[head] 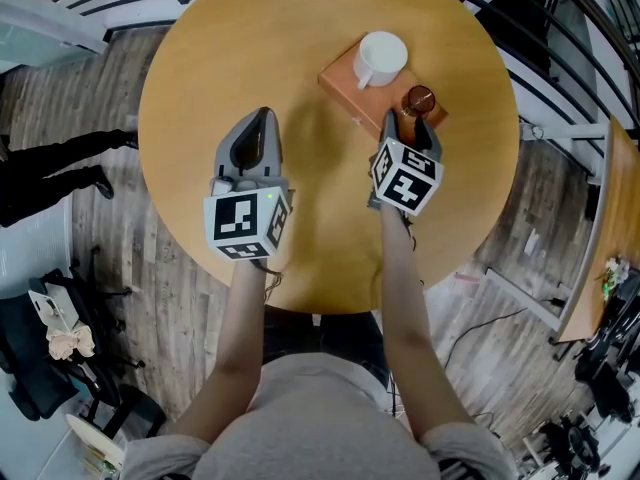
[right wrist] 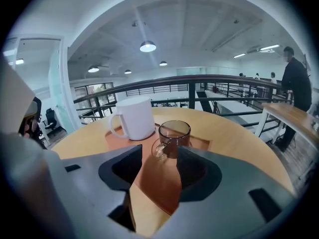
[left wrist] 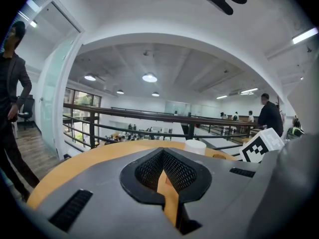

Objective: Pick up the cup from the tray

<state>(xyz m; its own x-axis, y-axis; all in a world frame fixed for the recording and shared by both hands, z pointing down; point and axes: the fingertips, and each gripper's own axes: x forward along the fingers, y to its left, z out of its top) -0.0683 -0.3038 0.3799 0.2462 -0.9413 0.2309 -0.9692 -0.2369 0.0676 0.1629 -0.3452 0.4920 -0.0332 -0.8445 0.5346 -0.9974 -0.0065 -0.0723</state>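
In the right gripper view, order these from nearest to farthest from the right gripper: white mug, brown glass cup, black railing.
1. Brown glass cup, just ahead of the jaws, on the tray.
2. White mug, behind it, leftward.
3. Black railing, beyond the table.

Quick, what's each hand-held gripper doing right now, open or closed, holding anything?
Left hand-held gripper: closed, empty.
Right hand-held gripper: open, empty; the glass cup sits just ahead of its jaws.

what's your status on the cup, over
Left gripper shut, empty. Right gripper open, glass cup just ahead of its jaws, ungripped. White mug beside it on tray, not blocking.
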